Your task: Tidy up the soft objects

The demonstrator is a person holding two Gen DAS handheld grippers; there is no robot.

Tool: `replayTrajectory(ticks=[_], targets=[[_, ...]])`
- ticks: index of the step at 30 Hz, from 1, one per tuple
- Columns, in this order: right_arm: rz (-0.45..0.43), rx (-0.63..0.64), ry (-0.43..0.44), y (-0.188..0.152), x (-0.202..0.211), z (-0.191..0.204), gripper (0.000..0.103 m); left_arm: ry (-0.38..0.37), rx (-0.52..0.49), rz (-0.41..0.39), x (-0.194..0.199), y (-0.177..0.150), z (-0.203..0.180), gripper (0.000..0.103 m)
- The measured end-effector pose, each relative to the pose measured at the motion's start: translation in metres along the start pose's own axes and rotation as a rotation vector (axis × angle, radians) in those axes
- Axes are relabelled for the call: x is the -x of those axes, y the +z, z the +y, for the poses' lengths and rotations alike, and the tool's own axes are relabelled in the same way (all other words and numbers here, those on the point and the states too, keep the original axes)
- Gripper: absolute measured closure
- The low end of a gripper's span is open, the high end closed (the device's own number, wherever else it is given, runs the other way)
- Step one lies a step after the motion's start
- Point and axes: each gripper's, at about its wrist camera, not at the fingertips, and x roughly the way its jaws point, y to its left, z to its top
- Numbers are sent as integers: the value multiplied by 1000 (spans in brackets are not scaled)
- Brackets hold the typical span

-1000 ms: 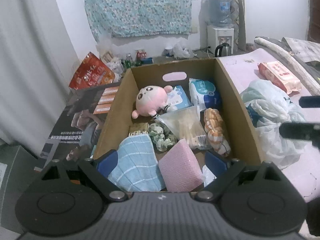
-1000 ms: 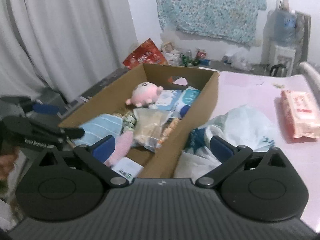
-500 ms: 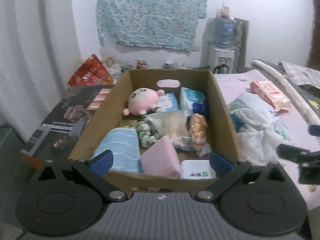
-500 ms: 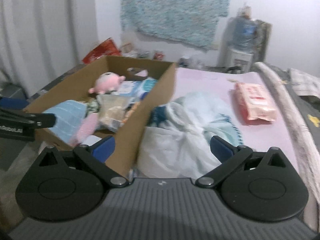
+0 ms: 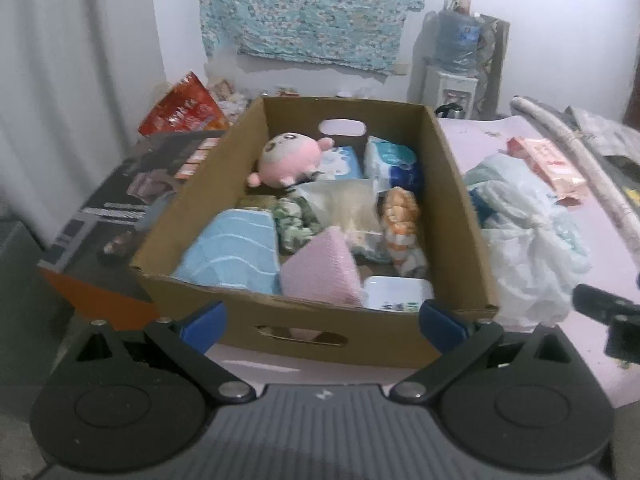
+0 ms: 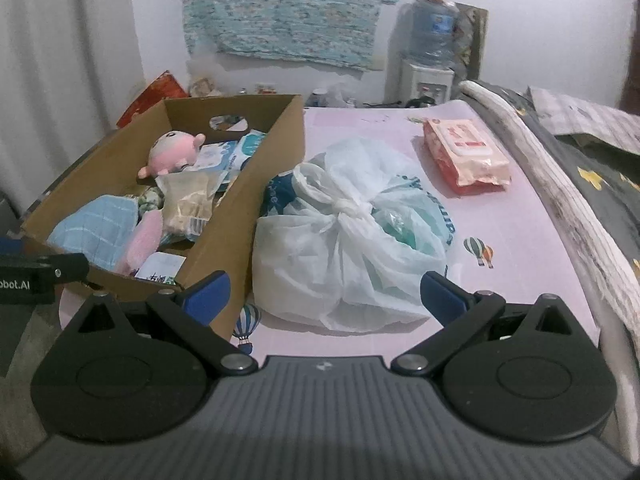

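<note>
A cardboard box (image 5: 320,328) (image 6: 256,196) stands on the pink bed. It holds a pink plush toy (image 5: 288,158) (image 6: 172,154), a light blue towel (image 5: 232,248), a pink cloth (image 5: 320,272), a green scrunchie (image 5: 294,220), a clear bag (image 5: 348,208) and tissue packs (image 5: 390,158). My left gripper (image 5: 322,320) is open and empty in front of the box's near wall. My right gripper (image 6: 324,294) is open and empty just before a knotted white plastic bag (image 6: 352,232) (image 5: 524,236) beside the box.
A pink wipes pack (image 6: 464,156) (image 5: 546,164) lies on the pink sheet (image 6: 520,240) at the back right. A rolled grey blanket (image 6: 560,184) runs along the right edge. A water dispenser (image 6: 430,52) and red bag (image 5: 182,110) stand behind. Dark printed cardboard (image 5: 120,208) lies left of the box.
Both grippers have drawn back from the box. The left one was over the box's contents and now sits outside its near wall. The right one swung right to face the white bag.
</note>
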Motion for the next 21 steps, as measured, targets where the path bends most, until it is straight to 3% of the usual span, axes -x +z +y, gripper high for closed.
replayTrajectory(ticks=[10,21], targets=[[30,-23,-48,-3,1,10,1,69,-13,38,0,0,6,0],[61,-3,-33,-3,1,36,1,90,-4,83,-5,-3,17,0]])
